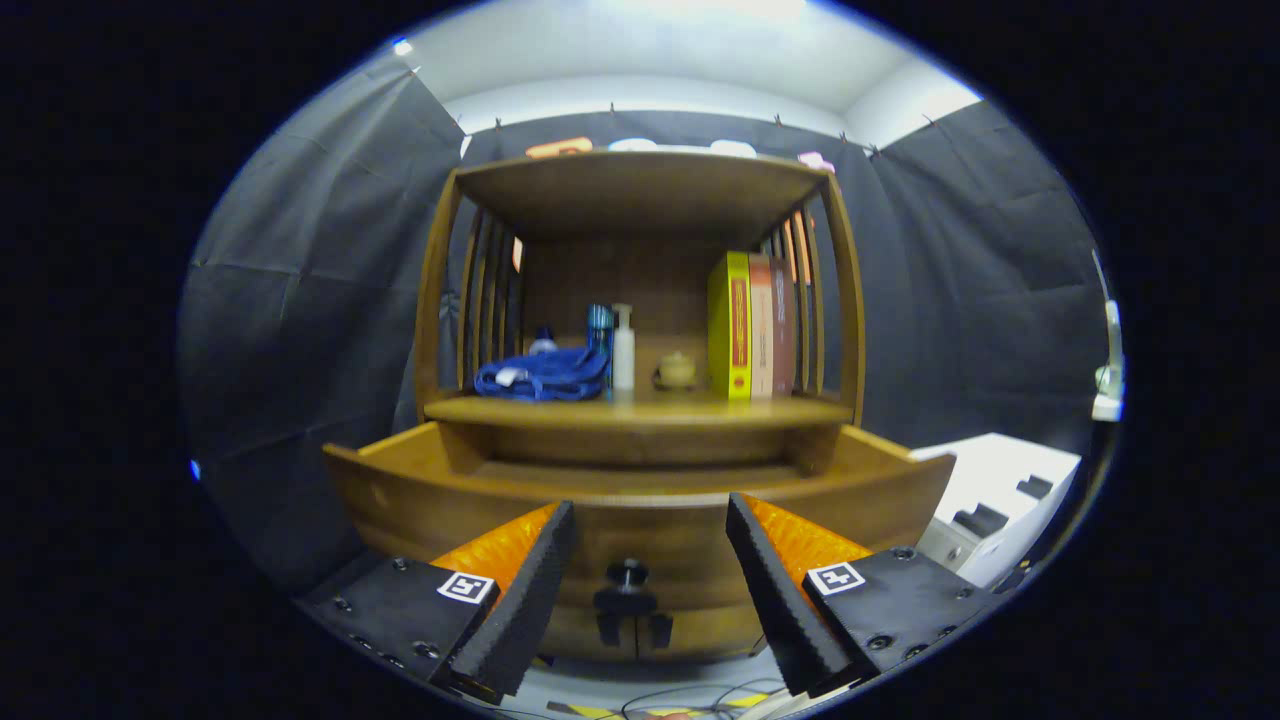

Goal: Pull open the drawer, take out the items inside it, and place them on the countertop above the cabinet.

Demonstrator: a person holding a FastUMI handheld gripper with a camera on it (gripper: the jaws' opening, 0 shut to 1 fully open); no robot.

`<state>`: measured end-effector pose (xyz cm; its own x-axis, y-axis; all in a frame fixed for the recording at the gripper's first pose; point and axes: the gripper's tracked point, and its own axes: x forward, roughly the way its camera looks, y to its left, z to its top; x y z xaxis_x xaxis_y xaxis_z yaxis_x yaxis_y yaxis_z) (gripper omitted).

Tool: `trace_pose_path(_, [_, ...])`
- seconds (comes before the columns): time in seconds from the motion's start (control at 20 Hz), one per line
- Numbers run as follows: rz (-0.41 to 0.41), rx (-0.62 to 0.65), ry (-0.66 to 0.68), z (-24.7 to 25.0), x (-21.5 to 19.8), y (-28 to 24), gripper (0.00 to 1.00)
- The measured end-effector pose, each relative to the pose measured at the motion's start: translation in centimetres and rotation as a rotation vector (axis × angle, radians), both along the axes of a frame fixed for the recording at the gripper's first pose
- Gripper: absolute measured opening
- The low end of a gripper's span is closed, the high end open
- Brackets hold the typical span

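In front of the wooden cabinet (640, 300), the gripper (650, 590) hangs level with the drawer (640, 500), fingers spread wide and holding nothing. Drawer already stands pulled out toward the camera; its curved front and both side walls show, and the dark knob (626, 574) on its face sits between the fingers, just ahead of them, touching neither. Opening step looks done. Inside of the drawer is hidden by its front rim from this low angle, so cannot tell what lies in it or how many items remain. On the counter (640, 408) above the drawer: a blue cloth (545, 377), a white pump bottle (623, 350), a blue bottle (599, 322) behind it, a small round jar (677, 370), and a row of upright books (752, 325) at the right. Cannot tell whether any of these came from the drawer. Judgement: task is early to middle; drawer open, removal of contents still ahead or partly ahead. Next move likely needs the gripper raised over the drawer rim and tipped down to see in. A white box (1000, 500) stands beside the cabinet, to the right, well apart from the fingers.
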<state>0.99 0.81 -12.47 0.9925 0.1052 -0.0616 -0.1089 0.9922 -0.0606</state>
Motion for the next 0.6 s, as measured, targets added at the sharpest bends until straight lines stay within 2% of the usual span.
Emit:
trace_pose_path(0.15, [0.047,-0.009,-0.04,6.7,2.0,0.8,0.98])
trace_pose_path(0.3, [0.07,0.001,0.048,10.2,5.6,1.4,0.98])
trace_pose_path(0.45, [0.059,0.004,0.165,10.6,10.4,1.4,0.98])
trace_pose_path(0.6, [0.021,0.027,0.36,6.5,14.6,1.0,0.98])
